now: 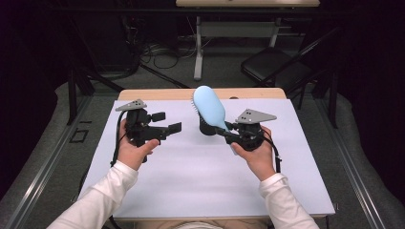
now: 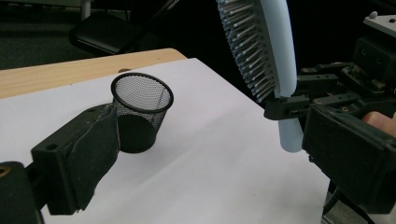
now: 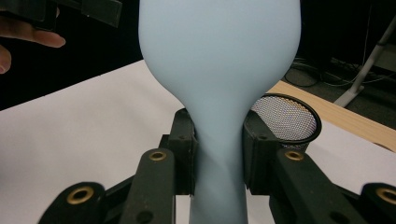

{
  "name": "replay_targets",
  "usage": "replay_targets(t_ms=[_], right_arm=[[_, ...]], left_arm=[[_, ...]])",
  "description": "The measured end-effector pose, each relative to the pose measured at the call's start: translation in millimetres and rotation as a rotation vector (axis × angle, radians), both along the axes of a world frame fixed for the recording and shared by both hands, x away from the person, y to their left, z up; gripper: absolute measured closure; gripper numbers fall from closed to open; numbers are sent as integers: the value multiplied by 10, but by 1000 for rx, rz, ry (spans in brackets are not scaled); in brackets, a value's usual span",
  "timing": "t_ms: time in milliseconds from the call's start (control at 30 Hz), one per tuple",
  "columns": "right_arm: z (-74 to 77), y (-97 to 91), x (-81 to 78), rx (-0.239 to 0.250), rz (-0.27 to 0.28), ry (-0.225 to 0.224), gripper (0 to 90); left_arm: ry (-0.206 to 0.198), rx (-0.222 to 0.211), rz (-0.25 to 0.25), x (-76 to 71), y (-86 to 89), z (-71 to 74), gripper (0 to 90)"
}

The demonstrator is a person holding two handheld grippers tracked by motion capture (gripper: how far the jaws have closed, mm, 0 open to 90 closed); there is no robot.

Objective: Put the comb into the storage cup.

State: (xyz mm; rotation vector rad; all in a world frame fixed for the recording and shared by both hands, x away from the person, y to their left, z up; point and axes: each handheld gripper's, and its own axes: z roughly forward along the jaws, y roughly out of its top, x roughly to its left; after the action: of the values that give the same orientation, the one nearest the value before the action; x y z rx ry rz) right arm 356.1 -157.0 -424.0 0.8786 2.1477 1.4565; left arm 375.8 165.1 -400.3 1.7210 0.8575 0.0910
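I had the pale blue hairbrush (image 1: 210,107), grey bristles leftward, clamped by its handle in my right gripper (image 1: 228,130) above the table (image 1: 191,171). My left gripper (image 1: 168,122) gaped, holding nothing. The black mesh cup (image 2: 140,112) stood empty.

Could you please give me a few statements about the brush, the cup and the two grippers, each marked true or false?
1. The right gripper is clamped on the handle of the blue brush. True.
2. The brush lies flat on the white mat. False: it is held up in the air, head uppermost.
3. The left gripper holds nothing. True: its jaws stand open and empty.
4. The mesh cup lies tipped on its side. False: it stands upright on the mat.
5. The brush is already in the cup. False: it is outside the cup.
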Motion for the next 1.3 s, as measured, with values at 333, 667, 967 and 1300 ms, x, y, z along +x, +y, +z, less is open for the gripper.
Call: replay_targets(t_ms=[333, 667, 967, 1300], right_arm=[[-11, 19, -1, -5, 4, 0, 697], [-14, 28, -4, -5, 4, -2, 697], [-16, 34, -8, -4, 6, -3, 697], [-13, 34, -11, -2, 6, -6, 697]], left_arm=[[21, 5, -1, 95, -72, 71, 52], [49, 4, -26, 179, -154, 146, 53], [54, 16, -38, 228, -230, 191, 56], [63, 16, -51, 280, -310, 242, 58]])
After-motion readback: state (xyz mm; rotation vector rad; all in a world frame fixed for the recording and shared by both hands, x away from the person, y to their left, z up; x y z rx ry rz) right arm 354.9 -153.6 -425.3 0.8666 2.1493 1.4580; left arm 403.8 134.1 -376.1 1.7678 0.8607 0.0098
